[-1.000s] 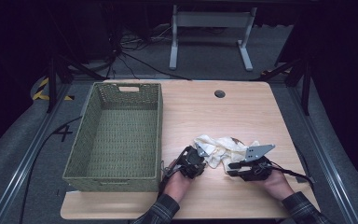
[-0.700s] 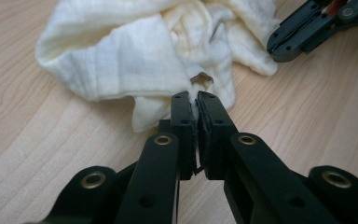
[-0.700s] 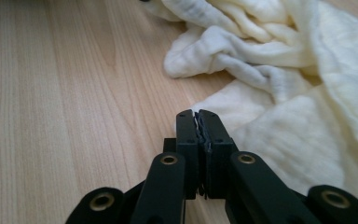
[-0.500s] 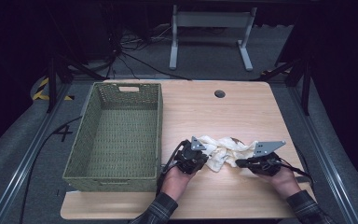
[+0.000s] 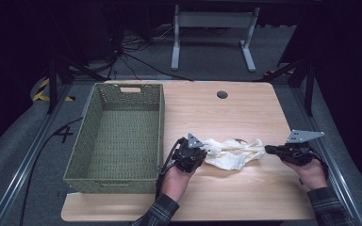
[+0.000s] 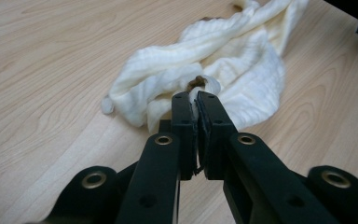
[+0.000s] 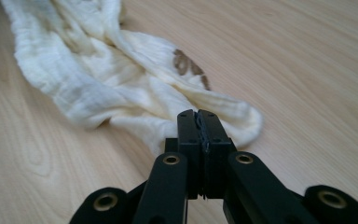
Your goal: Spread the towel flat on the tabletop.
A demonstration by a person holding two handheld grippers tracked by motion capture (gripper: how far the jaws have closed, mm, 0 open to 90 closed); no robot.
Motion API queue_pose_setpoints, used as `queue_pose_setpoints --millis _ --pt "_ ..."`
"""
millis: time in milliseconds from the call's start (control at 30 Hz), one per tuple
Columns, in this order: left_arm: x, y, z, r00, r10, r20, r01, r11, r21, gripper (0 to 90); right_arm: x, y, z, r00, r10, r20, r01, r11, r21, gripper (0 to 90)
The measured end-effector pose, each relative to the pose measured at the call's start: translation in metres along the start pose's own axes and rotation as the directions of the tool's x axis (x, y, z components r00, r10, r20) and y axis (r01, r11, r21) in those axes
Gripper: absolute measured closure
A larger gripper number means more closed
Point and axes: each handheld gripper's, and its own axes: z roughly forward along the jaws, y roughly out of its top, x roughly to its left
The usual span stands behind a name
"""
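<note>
1. The cream cloth (image 5: 231, 153) lies stretched across the near part of the desk (image 5: 245, 108), right of the green basket (image 5: 122, 132).
2. The left gripper (image 5: 202, 151) pinches 1 end.
3. The right gripper (image 5: 267, 149) clamps the other end.

My table (image 5: 245, 113) is evenly lit from above; the room beyond it is dark. My jaws blur up close, shadows soft.
</note>
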Motion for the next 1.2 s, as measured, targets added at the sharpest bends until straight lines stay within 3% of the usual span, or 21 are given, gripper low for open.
queue_pose_setpoints --millis 133,267,367,567,767,833,1100,1200 --pt "0.002 -0.001 0.003 0.9995 0.0 -0.033 0.001 0.9999 0.015 86.1 -0.017 -0.007 -0.01 0.998 0.046 0.044 -0.045 0.999 -0.01 89.0" --pt "0.005 -0.005 0.016 0.9994 -0.009 -0.032 0.011 0.9985 0.054 86.0 -0.024 -0.009 -0.003 0.9971 0.053 0.055 -0.054 0.998 0.016 88.6" --pt "0.006 -0.008 0.021 0.9996 -0.009 -0.026 0.011 0.9974 0.072 86.0 -0.021 -0.007 0.001 0.9984 0.042 0.038 -0.043 0.999 0.014 81.7" --pt "0.006 -0.01 0.023 0.9998 -0.008 -0.018 0.009 0.9967 0.081 86.0 -0.008 -0.009 -0.017 0.9988 0.043 0.023 -0.043 0.999 -0.032 75.3" --pt "0.006 -0.011 0.024 0.9999 -0.004 -0.014 0.005 0.996 0.089 85.9 0.012 -0.022 -0.025 0.9998 0.017 -0.003 -0.017 1.0 -0.001 79.8" --pt "0.005 -0.012 0.023 0.9999 -0.004 -0.012 0.005 0.9959 0.091 85.9 0.017 -0.026 -0.021 0.9998 0.016 -0.01 -0.016 0.999 0.034 77.9" --pt "0.005 -0.013 0.024 0.9999 -0.003 -0.011 0.004 0.9951 0.099 85.9 0.002 -0.041 -0.015 0.9952 0.097 -0.012 -0.096 0.991 0.093 65.1" --pt "0.006 -0.013 0.025 1.0 0.005 -0.008 -0.004 0.9945 0.105 85.9 -0.001 -0.044 -0.007 0.9931 0.109 -0.045 -0.103 0.988 0.113 63.8"
